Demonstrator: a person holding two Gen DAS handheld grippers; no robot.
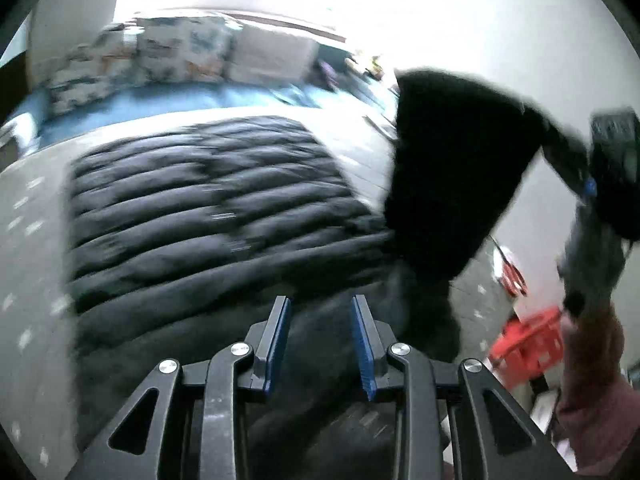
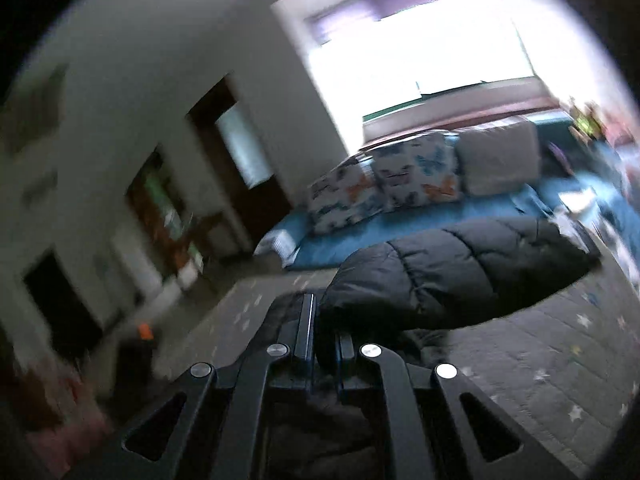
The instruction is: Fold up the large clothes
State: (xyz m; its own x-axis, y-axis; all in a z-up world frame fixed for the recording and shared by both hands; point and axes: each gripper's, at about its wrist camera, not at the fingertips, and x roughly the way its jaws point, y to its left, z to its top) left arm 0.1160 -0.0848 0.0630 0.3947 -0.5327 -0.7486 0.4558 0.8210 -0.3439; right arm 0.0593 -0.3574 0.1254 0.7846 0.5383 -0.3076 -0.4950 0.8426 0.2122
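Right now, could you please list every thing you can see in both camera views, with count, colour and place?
puffer jacket: one, black, quilted, spread on the rug; one part lifted at the right
rug: one, grey with pale stars, under the jacket
mattress: one, blue, on the floor behind the rug
cushions: three, two with butterfly print, one plain pale, on the mattress
window: one, very bright, behind the cushions
basket: one, red, low at the right, blurred
left gripper: one, black with blue pads, jaws apart over dark fabric
right gripper: one, black, shut on a jacket fold
sleeve: one, pinkish, at the right edge
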